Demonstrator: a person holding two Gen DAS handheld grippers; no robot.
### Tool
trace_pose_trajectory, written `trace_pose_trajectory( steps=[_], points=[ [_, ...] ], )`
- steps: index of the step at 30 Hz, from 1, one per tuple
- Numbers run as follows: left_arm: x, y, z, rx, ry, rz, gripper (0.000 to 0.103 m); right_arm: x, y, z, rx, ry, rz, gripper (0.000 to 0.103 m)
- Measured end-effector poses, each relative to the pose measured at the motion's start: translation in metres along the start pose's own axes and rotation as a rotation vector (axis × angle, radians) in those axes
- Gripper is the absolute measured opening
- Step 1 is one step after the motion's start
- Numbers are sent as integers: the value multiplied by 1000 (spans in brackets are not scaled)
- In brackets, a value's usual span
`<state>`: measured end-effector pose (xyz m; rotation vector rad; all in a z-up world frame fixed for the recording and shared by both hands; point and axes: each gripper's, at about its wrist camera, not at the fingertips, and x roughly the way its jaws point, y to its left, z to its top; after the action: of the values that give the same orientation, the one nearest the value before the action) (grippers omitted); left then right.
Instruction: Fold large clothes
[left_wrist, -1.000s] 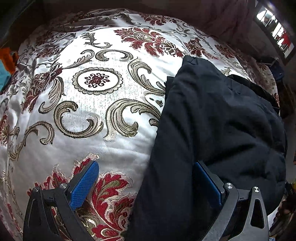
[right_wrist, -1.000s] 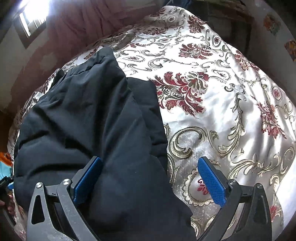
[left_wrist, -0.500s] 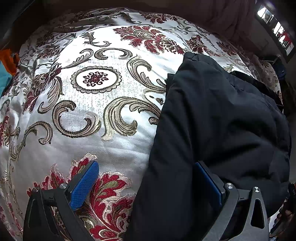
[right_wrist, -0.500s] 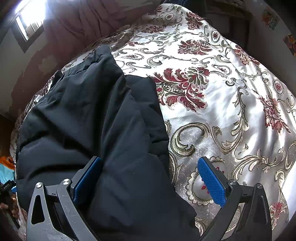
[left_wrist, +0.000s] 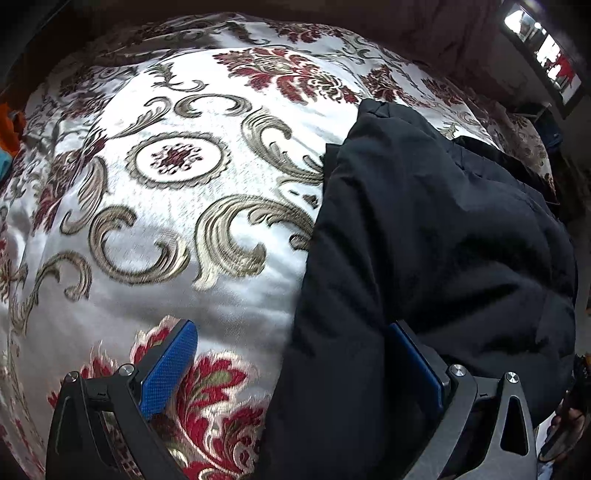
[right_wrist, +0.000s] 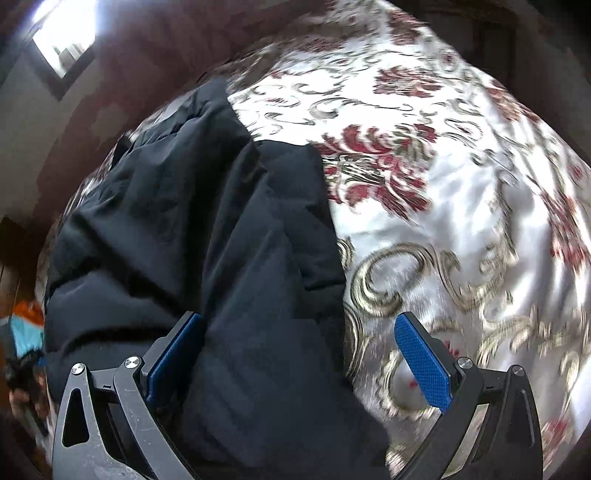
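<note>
A large black padded jacket lies bunched on a bed, filling the right half of the left wrist view and the left half of the right wrist view. My left gripper is open just above the jacket's near left edge, its right pad over the dark fabric and its left pad over the bedspread. My right gripper is open as well, straddling the jacket's near right edge, its left pad against the cloth. Neither holds anything.
The bed carries a shiny white bedspread with gold scrolls and red flowers, also seen in the right wrist view. A window is lit at upper left. Orange and teal items sit at the left edge.
Both grippers stayed open over the jacket's near edge. The right wrist view has pulled back and tilted, and is now blurred; the left has barely shifted.
</note>
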<state>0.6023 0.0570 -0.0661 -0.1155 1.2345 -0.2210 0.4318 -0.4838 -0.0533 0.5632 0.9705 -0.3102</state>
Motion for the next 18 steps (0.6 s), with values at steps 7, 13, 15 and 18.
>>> trace_pose_trajectory(
  steps=[7, 13, 15, 18],
  points=[
    [12, -16, 20, 67, -9, -66, 103, 24, 1, 45, -46, 125, 161, 101],
    [27, -22, 38, 73, 23, -151, 103, 65, 0, 52, 92, 253, 284, 102],
    [33, -24, 43, 84, 38, -189, 103, 68, -3, 46, 110, 229, 315, 102],
    [43, -26, 51, 83, 79, -245, 103, 70, -6, 40, 131, 207, 350, 102]
  ],
)
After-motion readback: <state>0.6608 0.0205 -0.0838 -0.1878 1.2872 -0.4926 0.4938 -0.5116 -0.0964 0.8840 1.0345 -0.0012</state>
